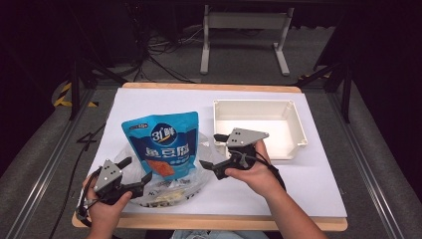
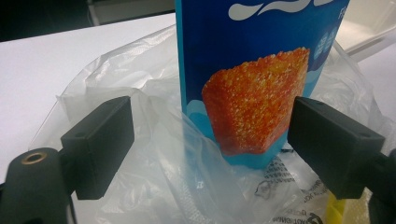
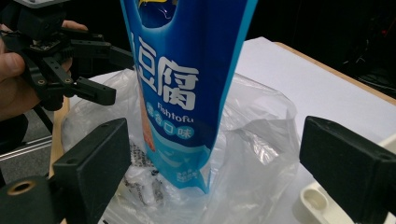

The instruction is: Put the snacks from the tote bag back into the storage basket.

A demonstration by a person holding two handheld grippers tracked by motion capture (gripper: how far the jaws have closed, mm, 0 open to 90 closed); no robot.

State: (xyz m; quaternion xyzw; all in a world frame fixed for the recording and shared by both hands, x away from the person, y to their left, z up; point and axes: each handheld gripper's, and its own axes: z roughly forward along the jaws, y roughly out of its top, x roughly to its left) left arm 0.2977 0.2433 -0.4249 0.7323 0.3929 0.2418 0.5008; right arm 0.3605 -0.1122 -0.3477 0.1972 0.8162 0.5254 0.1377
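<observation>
A blue snack pouch point(image 1: 164, 144) with an orange picture stands upright inside a crumpled clear plastic bag point(image 1: 169, 186) on the white table. My left gripper point(image 1: 135, 170) is open at the bag's left side, its jaws pointing at the pouch. In the left gripper view the pouch point(image 2: 247, 70) rises out of the bag point(image 2: 149, 154) between the spread jaws of the left gripper point(image 2: 210, 144). My right gripper point(image 1: 213, 152) is open at the bag's right edge. The right gripper view has the pouch point(image 3: 187, 70) and bag point(image 3: 261, 140) just ahead of the right gripper point(image 3: 212, 163), with the left gripper point(image 3: 114, 74) beyond.
A white rectangular tray point(image 1: 298, 132) stands at the back right, just behind my right hand; its corner point(image 3: 317, 200) lies beside the right jaw. Small packets, one yellow point(image 2: 341, 212), lie in the bag's bottom. The table's wooden front edge point(image 1: 224, 221) runs below my hands.
</observation>
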